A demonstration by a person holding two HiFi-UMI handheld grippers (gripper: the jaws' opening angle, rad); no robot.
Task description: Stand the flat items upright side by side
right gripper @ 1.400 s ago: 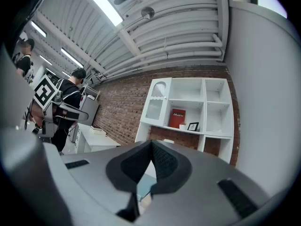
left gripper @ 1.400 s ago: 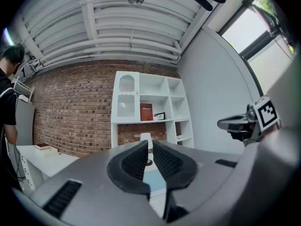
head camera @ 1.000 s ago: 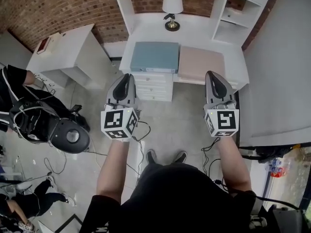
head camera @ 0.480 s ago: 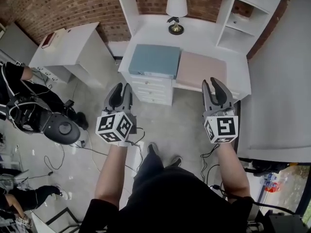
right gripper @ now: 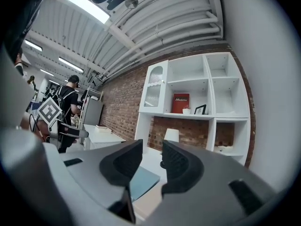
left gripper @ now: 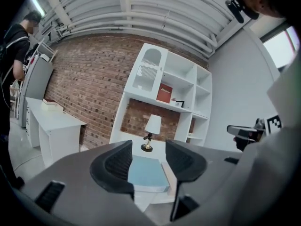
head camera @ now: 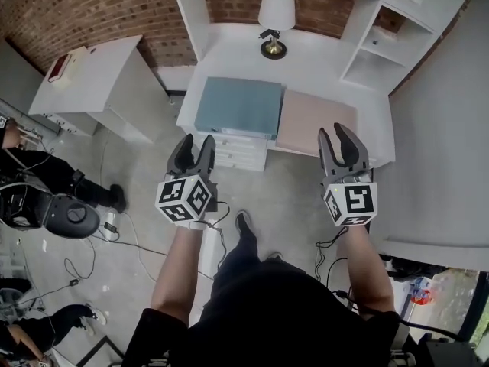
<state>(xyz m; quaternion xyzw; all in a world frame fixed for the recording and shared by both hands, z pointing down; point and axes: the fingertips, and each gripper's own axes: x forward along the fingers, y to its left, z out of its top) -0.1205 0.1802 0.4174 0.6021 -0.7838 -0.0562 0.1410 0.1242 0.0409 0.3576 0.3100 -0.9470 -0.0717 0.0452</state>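
L gripper (head camera: 195, 141), R gripper (head camera: 334, 133) nearer desk (head camera: 233, 52), jaws opening, empty; lamp (head camera: 276, 12) behind blue folder (head camera: 238, 107)

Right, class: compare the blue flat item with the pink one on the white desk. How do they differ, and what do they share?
The blue item lies left of the pink item. The blue item looks thicker and wider; the pink item looks slimmer. Both lie flat, side by side on the desk, neither upright.

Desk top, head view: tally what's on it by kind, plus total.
Blue flat item: 1
Pink flat item: 1
Lamp: 1
Total: 3
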